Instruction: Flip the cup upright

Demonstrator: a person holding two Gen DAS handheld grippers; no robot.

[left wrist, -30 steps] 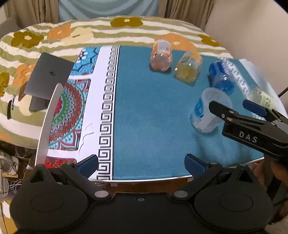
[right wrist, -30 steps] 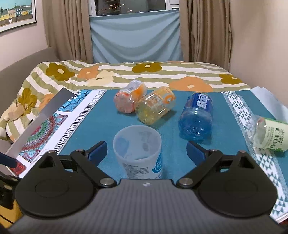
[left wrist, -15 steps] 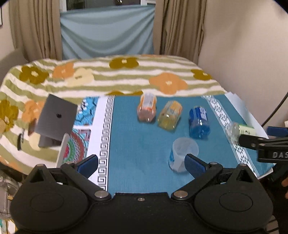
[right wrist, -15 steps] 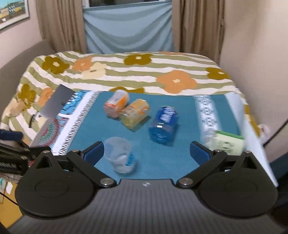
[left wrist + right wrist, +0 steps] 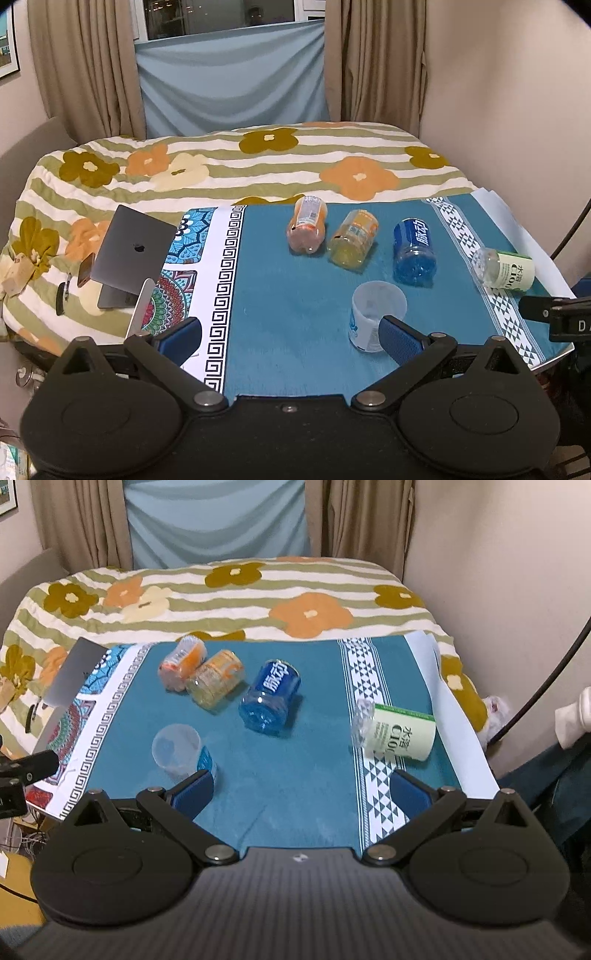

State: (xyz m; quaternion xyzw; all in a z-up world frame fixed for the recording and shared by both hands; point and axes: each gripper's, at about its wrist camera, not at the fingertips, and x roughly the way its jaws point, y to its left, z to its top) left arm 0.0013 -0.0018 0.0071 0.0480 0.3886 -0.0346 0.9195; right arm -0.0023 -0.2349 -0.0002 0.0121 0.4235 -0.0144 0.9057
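Note:
A translucent white cup with a blue-printed label stands on the teal cloth, its open mouth up; it also shows in the right wrist view. My left gripper is open and empty, held back above the table's near edge, its right pad just in front of the cup. My right gripper is open and empty, also back from the table, with the cup beyond its left pad. The right gripper's tip shows at the right edge of the left wrist view.
Several cut bottle cups lie on their sides on the cloth: orange, yellow, blue and green-labelled. A laptop rests at the table's left. A floral quilt lies behind.
Both grippers have pulled back and up from the table. The right gripper, earlier straddling the cup, is now clear of it. The cup stays standing.

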